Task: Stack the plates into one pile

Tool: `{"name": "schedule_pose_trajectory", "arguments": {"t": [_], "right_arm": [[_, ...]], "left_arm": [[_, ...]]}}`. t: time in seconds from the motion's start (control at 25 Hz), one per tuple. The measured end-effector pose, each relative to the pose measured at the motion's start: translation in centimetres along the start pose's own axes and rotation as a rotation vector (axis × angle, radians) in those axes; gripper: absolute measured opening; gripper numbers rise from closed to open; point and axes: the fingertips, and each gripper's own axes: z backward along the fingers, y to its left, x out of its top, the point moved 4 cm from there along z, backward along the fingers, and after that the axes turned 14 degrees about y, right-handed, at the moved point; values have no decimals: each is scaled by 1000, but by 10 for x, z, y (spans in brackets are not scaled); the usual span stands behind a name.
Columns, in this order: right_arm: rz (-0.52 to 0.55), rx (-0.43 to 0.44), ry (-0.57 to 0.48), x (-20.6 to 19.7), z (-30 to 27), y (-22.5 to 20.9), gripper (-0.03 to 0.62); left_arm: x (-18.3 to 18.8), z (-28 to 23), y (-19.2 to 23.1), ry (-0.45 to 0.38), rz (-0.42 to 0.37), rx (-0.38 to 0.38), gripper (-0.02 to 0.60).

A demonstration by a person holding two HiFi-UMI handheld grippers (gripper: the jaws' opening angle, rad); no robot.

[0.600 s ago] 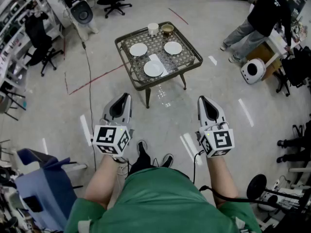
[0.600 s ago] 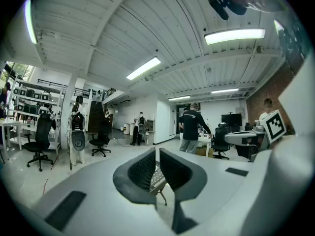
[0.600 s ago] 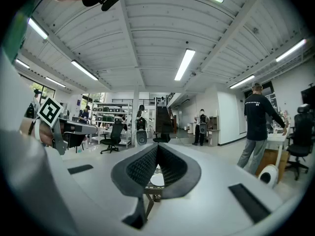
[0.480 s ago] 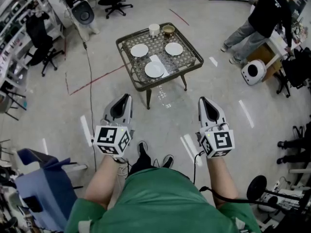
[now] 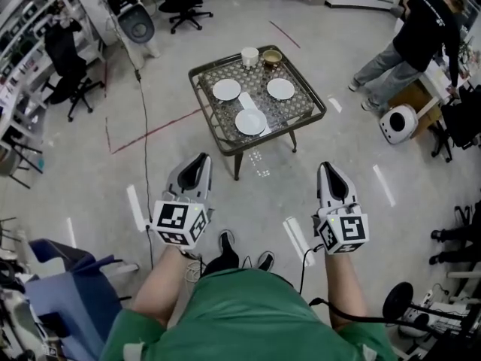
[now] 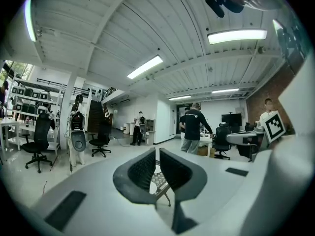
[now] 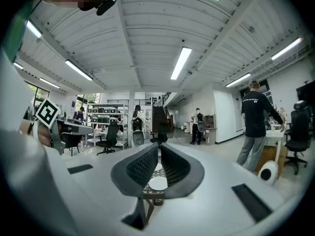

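Note:
Three white plates lie apart on a small glass-topped table point(image 5: 308, 119) out on the floor ahead: one at the back left point(image 5: 226, 89), one at the back right point(image 5: 280, 89), one at the front point(image 5: 250, 122). A white strip lies between them. My left gripper point(image 5: 197, 164) and right gripper point(image 5: 331, 173) are held level, well short of the table, both shut with nothing in them. In the left gripper view the left gripper point(image 6: 157, 150) frames the table point(image 6: 161, 182). In the right gripper view a plate point(image 7: 158, 183) shows below the right gripper point(image 7: 159, 146).
A white cup point(image 5: 249, 56) and a brown bowl point(image 5: 272, 57) stand at the table's back edge. A person in black point(image 5: 421, 36) stands at the right by a white round device point(image 5: 398, 122). Office chairs point(image 5: 71, 77) line the left, and a blue chair point(image 5: 68, 292) stands near my left side.
The table and plates sit lower and larger in the head view: I have come nearer to it. Both grippers keep their pose and stay shut.

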Motion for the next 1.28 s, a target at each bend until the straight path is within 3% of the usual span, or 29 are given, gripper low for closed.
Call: {"name": "schedule_pose_trajectory", "arguments": {"t": [0.24,0.56,0.96,1.28], "right_arm": [[-7,-71,2,24,-31,19,25],[24,-151,31,64,-113,30,42],[23,-148,101,59,-176,30,89],[-2,-78,97,62,-262,0,95]], "left_arm": [[17,-10,54,-35,-3,-24,34],[37,-74,140,-29,43,-63,34],[34,-125,176,11,58,-95,34],[46,-168,205,45,33,-18,34]]}}
